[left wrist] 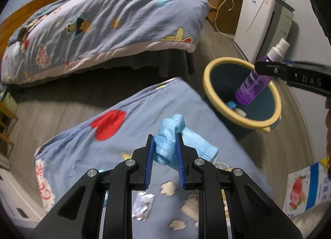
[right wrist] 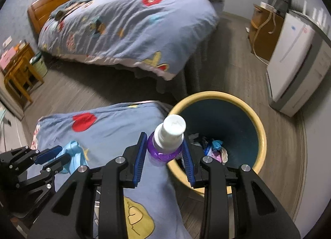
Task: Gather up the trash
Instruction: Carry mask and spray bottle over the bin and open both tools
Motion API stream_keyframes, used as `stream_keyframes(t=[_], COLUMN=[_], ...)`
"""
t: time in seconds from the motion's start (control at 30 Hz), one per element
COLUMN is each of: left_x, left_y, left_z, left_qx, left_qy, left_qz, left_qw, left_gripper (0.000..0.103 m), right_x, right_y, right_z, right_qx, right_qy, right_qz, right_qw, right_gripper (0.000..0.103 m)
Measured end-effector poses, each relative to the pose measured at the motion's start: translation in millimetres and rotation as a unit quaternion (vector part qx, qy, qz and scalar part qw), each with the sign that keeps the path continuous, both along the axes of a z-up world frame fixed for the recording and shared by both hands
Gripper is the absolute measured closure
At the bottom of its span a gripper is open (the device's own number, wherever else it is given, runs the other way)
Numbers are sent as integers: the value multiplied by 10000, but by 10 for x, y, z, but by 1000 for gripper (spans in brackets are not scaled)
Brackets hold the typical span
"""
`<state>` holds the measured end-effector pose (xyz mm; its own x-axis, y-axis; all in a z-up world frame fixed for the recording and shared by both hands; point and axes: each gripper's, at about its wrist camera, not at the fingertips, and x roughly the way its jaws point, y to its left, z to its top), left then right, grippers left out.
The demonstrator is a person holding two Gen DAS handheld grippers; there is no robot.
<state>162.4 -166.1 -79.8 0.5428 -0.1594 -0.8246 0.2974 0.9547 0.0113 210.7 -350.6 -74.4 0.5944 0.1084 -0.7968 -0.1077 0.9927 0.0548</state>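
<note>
Risk of missed drop: right gripper point(right wrist: 164, 152) clenched on bottle point(left wrist: 255, 78) tilted over bin point(left wrist: 209, 69) rim, left gripper point(left wrist: 165, 148) clenched on mask point(left wrist: 175, 141) above bed point(left wrist: 103, 135); release only over bin opening.

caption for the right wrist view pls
Right gripper holds a purple spray bottle above the yellow-rimmed trash bin.

- A bed point(right wrist: 132, 26) with a blue cartoon quilt point(left wrist: 107, 24) stands on the grey wood floor point(right wrist: 233, 69).
- A white appliance point(right wrist: 293, 63) stands beside a wooden cabinet point(left wrist: 222, 9).
- A small wooden chair point(right wrist: 18, 69) stands near the wall.
</note>
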Motion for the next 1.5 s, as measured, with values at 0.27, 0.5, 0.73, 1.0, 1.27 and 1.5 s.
stream_keyframes(t=[0.27,0.5,0.73,1.0,1.27,1.5], left_x=[183,387,502,664,778,760], left_y=[-459,-755,-1055,-1309,-1461,-1392], left_z=[142,168,60,-159,-304,-324], left_qx=[-119,-366,-287,-151,-199,-261], left_qy=[-118,-18,-14,-68,-69,-136], left_qz=[-301,-390,-605,-806,-867,-811], left_qw=[9994,9986,9978,9966,9960,9963], left_gripper=[81,81,81,81,72,44], right_x=[110,128,126,179,248,289], right_y=[-642,-1271,-1597,-1605,-1574,-1514], right_z=[-93,-313,-654,-814,-918,-828], right_qx=[371,786,922,1175,1343,1252], right_qy=[56,224,626,817,923,740], right_qz=[-821,-1714,-2248,-2318,-2275,-2208], right_qw=[9959,9818,9680,9622,9600,9644], right_gripper=[70,70,70,70,70,56])
